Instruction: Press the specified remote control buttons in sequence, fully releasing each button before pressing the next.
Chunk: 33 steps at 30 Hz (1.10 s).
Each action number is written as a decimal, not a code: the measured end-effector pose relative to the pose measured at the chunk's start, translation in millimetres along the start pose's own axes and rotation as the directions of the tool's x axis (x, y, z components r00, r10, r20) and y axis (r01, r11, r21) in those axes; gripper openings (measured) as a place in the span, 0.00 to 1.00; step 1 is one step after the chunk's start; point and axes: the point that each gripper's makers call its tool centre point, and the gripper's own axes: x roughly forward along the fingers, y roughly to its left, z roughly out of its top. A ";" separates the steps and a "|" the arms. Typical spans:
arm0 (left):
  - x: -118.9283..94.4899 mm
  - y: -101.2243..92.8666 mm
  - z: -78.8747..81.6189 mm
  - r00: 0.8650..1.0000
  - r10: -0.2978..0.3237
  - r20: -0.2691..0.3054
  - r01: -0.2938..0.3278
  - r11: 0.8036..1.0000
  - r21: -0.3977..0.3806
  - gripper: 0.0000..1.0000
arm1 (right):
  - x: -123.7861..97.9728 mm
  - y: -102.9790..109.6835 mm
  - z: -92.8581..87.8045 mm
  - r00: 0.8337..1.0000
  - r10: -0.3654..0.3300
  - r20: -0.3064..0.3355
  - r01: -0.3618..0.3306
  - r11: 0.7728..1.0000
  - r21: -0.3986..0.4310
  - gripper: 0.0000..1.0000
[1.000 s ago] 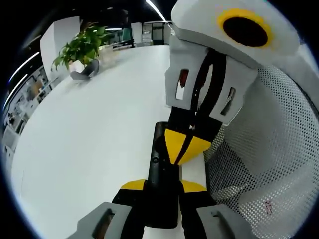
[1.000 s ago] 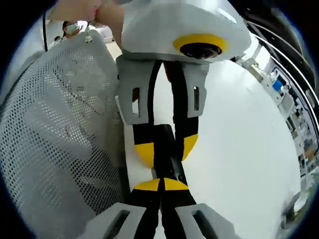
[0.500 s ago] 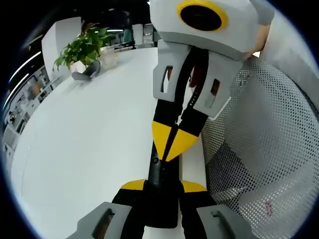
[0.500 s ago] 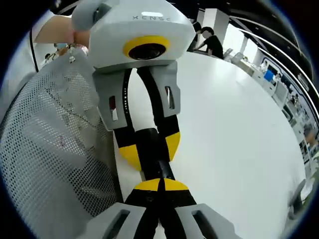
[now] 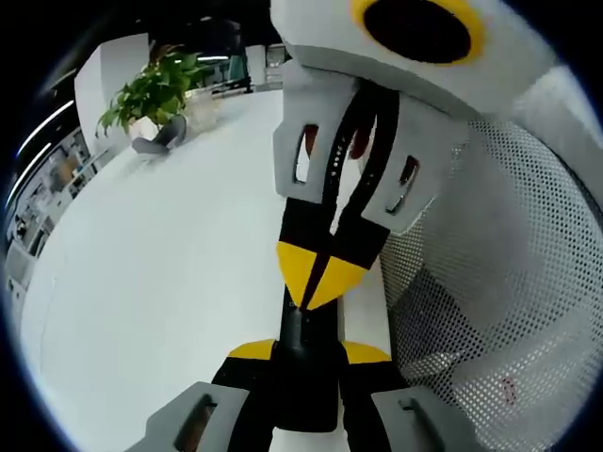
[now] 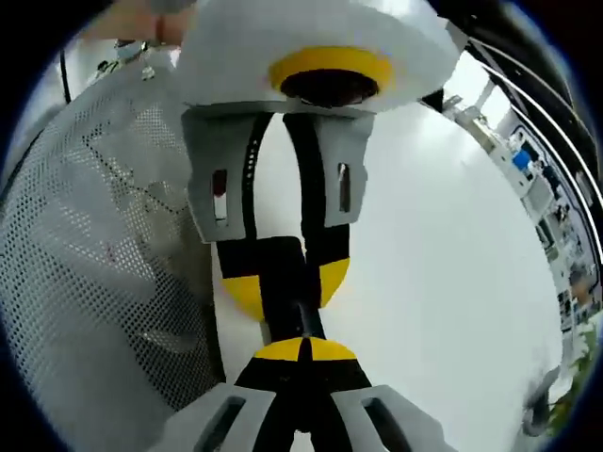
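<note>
Two grippers meeting on remote control [image 5: 306, 372], potted plant [image 5: 155, 94] far left.

In the left gripper view, wide bare room is offered by the white surface [image 5: 160, 273] out to a potted plant [image 5: 155, 89] standing well apart at its far end. The near side is closed off by a perforated mesh panel [image 5: 499, 282] just beside the black remote control [image 5: 306, 372]. Above the remote, the way is blocked by the right gripper [image 5: 316, 273], its jaws closed together.
</note>
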 end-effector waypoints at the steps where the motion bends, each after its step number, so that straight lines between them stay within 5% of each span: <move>1: 0.0 0.2 0.0 1.000 0.001 0.003 -0.001 1.000 -0.003 0.24 | -1.1 -1.7 0.6 0.998 0.037 0.041 -0.039 0.997 0.066 0.00; 3: 0.0 0.4 0.1 1.000 0.004 0.006 -0.004 1.000 -0.003 0.24 | -3.0 -3.0 -1.5 0.995 0.072 0.069 -0.083 0.983 0.162 0.00; 6: 0.1 0.8 0.1 1.000 0.007 0.006 -0.007 1.000 -0.006 0.24 | -4.5 -11.2 -7.7 0.998 0.052 0.026 -0.054 0.994 0.099 0.00; 11: -0.3 1.0 0.0 1.000 0.007 0.017 -0.007 1.000 -0.008 0.24 | 0.1 -8.3 -1.6 0.990 0.138 0.010 -0.138 0.986 0.095 0.00; 19: -0.2 0.4 0.0 0.999 0.012 0.030 -0.011 1.000 -0.011 0.24 | 2.1 -6.6 -2.5 0.957 0.255 -0.138 -0.242 0.965 0.103 0.00; 26: -0.1 -0.2 0.4 0.999 0.018 0.040 -0.017 1.000 -0.017 0.24 | 8.1 -10.7 -1.3 0.928 0.286 -0.237 -0.248 0.953 0.176 0.00; 33: 0.1 0.0 0.4 0.999 0.016 0.040 -0.016 1.000 -0.014 0.24 | 8.8 -12.7 -3.1 0.944 0.240 -0.228 -0.196 0.960 0.198 0.00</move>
